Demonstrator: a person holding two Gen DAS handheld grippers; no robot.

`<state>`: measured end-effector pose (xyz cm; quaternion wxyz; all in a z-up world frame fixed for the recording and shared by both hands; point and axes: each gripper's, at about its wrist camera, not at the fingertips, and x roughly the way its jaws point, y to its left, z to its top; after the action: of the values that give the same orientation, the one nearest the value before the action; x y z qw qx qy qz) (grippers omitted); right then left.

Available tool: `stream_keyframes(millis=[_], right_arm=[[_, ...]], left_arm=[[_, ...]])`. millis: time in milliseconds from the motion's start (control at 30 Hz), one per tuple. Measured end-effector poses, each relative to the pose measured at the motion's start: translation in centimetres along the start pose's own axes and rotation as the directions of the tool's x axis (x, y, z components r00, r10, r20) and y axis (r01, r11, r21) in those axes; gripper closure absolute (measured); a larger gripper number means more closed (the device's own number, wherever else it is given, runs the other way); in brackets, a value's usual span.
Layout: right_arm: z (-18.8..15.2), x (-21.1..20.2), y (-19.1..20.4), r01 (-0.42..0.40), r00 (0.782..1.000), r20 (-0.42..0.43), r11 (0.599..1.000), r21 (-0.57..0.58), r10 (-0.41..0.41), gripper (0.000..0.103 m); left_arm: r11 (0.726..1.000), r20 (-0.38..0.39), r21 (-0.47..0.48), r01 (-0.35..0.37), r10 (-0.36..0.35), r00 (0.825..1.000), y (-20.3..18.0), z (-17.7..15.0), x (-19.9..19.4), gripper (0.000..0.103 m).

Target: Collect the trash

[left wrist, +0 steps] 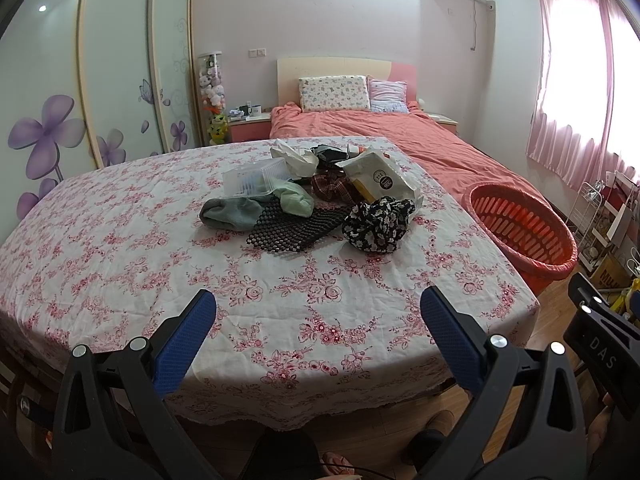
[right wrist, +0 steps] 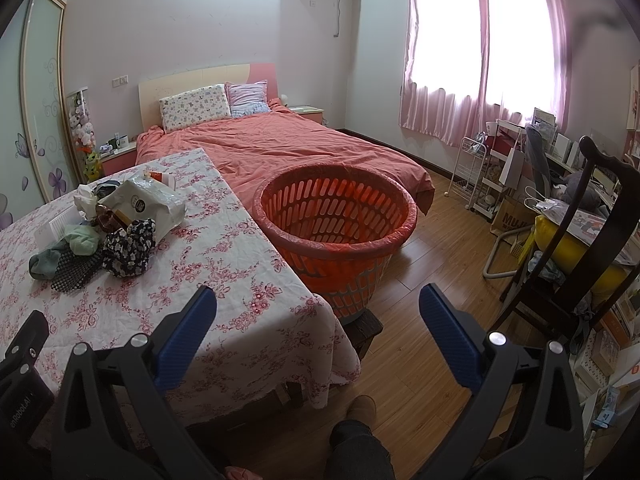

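A pile of trash lies on the floral-cloth table (left wrist: 120, 280): a black-and-white floral cloth ball (left wrist: 378, 224), a black mesh mat (left wrist: 296, 228), a grey-green sock (left wrist: 230, 212), a clear plastic box (left wrist: 254, 178), a white paper bag (left wrist: 380, 178) and crumpled tissue (left wrist: 294, 158). An orange laundry basket (right wrist: 336, 220) lined with a red bag stands off the table's right side. My left gripper (left wrist: 318, 320) is open and empty above the table's near edge. My right gripper (right wrist: 318, 320) is open and empty, over the table's near right corner, short of the basket.
A bed with a coral cover (right wrist: 280, 148) lies behind the table and basket. A dark wooden chair (right wrist: 568, 248), a white wire rack (right wrist: 472, 176) and cluttered shelves stand at the right. The basket rests on a small dark stool (right wrist: 366, 326). Wood floor (right wrist: 436, 248) surrounds it.
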<state>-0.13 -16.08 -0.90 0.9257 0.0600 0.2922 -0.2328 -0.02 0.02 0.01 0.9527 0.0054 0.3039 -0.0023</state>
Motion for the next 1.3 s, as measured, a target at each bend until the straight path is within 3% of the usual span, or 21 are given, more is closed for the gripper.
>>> stream_keyframes(millis=[600,800,1067,1300], right_arm=[[-0.1,0.2,0.1,-0.008,1.0,0.0,1.0,0.001,0.008,0.004],[0.2,0.4,0.8,-0.053,0.999,0.001,0.999,-0.014,0.053,0.004],[0.4,1.5,4.0,-0.134,0.991,-0.001,0.989,-0.067,0.134,0.004],[1.5,3.9,8.3,-0.253,0.967,-0.042,0.963,-0.089,0.251,0.017]], left_arm=[[1.0,-0.004,-0.003,-0.002,0.002,1.0,-0.2,0.0,-0.2,0.002],[0.999,-0.004,-0.021,-0.03,0.03,1.0,1.3,0.1,0.8,0.002],[0.993,-0.06,-0.1,-0.065,0.059,0.996,4.9,0.4,3.6,0.002],[0.986,-0.062,-0.138,-0.09,0.082,0.995,7.9,0.6,4.9,0.002]])
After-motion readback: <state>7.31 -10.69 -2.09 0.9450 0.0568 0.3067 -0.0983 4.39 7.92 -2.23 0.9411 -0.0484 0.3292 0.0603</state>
